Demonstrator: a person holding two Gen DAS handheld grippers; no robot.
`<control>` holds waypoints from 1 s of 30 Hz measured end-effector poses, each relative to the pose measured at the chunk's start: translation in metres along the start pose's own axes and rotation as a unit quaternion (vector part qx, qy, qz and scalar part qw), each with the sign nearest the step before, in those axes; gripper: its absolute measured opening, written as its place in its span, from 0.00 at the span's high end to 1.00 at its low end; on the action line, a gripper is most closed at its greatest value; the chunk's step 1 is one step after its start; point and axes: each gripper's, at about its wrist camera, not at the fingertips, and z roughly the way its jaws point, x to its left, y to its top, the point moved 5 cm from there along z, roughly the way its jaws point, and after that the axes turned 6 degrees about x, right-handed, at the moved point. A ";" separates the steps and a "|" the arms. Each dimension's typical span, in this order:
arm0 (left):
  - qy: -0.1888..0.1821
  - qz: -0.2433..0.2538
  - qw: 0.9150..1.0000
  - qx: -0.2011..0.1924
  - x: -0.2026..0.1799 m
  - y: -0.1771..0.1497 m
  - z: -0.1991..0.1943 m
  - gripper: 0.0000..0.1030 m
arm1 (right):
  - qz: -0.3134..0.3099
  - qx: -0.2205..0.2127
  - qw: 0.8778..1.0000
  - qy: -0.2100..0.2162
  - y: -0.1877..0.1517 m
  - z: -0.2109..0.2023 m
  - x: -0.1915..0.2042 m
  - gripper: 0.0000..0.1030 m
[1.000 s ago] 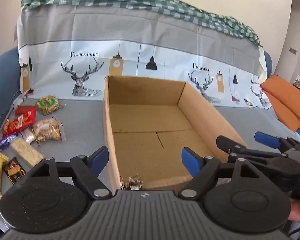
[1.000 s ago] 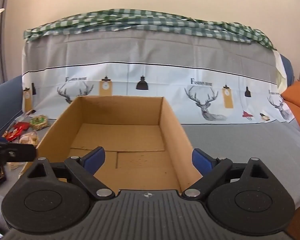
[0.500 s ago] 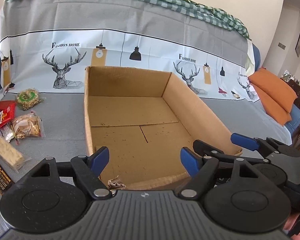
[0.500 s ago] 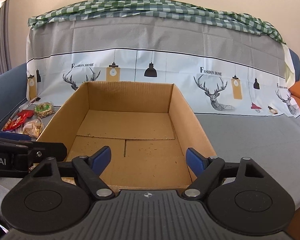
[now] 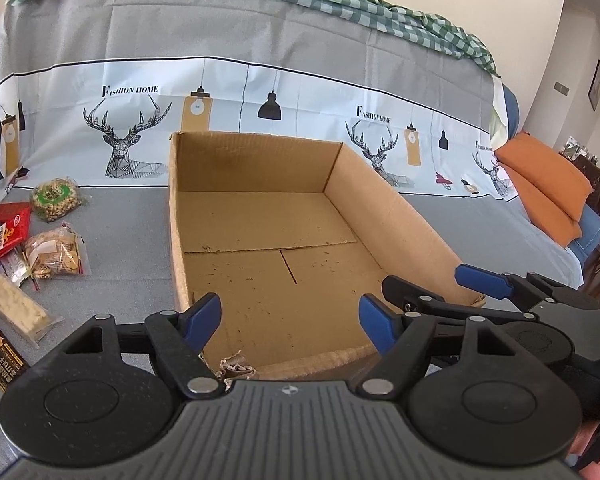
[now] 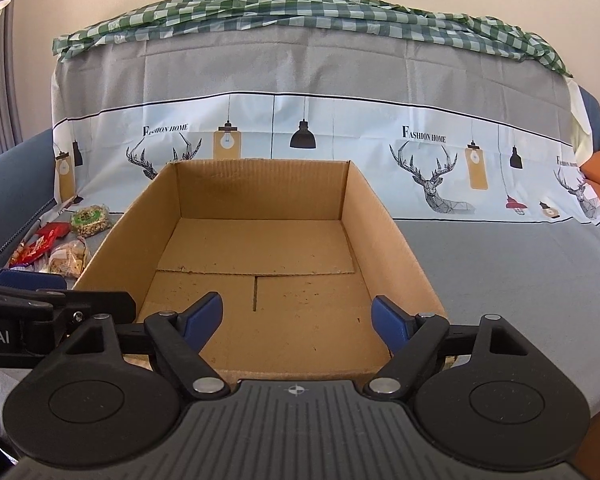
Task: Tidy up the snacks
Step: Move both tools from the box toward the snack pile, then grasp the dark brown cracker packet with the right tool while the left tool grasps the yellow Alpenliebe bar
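Over the cardboard box (image 6: 260, 248), both tools, left (image 5: 290, 316) and right (image 6: 298, 318), gape apart, holding nothing.

Parted right hand-held gripper (image 6: 296, 318) over cardboard box (image 6: 260, 188)

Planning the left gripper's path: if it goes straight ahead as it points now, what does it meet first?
Probably the box: the open left gripper points over its near wall into the inside, so likely the floor; depth is unclear.

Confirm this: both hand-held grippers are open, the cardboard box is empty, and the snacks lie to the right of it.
Wrong side. The snacks lie to the left of the cardboard box, as the left wrist view shows. The box is empty, and the left hand-held gripper and right hand-held gripper are open.
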 end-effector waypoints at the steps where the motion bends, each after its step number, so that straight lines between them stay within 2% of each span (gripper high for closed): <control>1: -0.002 0.002 1.000 -0.007 0.000 0.001 -0.001 0.26 | 0.000 -0.002 1.000 0.004 0.000 0.000 0.002 0.29; 3: -0.002 0.003 1.000 -0.012 0.003 0.001 -0.003 0.36 | -0.004 -0.008 1.000 0.008 0.000 -0.001 0.006 0.34; 5: -0.003 0.003 1.000 -0.018 0.008 0.001 -0.007 0.57 | -0.010 -0.015 1.000 0.010 0.001 -0.002 0.013 0.43; 6: -0.002 0.002 1.000 -0.022 0.012 0.001 -0.010 0.63 | -0.013 -0.018 1.000 0.014 0.003 -0.002 0.017 0.50; 7: -0.001 -0.002 1.000 -0.025 0.017 0.001 -0.012 0.73 | -0.014 -0.020 1.000 0.018 0.005 -0.002 0.022 0.57; 8: -0.002 -0.009 1.000 -0.027 0.023 0.001 -0.016 0.77 | -0.014 -0.023 0.999 0.024 0.006 -0.002 0.027 0.60; 10: 0.001 -0.028 0.999 -0.028 0.037 0.000 -0.023 0.79 | -0.017 -0.026 0.999 0.035 0.009 -0.002 0.040 0.63; 16: 0.036 -0.110 0.993 -0.034 0.104 0.000 -0.044 0.80 | -0.033 -0.047 0.994 0.096 0.008 0.002 0.099 0.63; 21: 0.092 -0.180 0.979 -0.040 0.173 -0.012 -0.061 0.80 | -0.052 -0.050 0.983 0.171 -0.009 0.014 0.169 0.63; 24: 0.124 -0.203 0.970 -0.044 0.210 -0.023 -0.075 0.80 | -0.082 -0.047 0.971 0.222 -0.017 0.016 0.218 0.63; 27: 0.148 -0.230 0.961 -0.045 0.242 -0.038 -0.081 0.80 | -0.128 -0.042 0.958 0.254 -0.027 0.019 0.260 0.60; 30: 0.151 -0.272 0.950 -0.037 0.270 -0.055 -0.076 0.80 | -0.170 -0.030 0.947 0.270 -0.038 0.027 0.287 0.58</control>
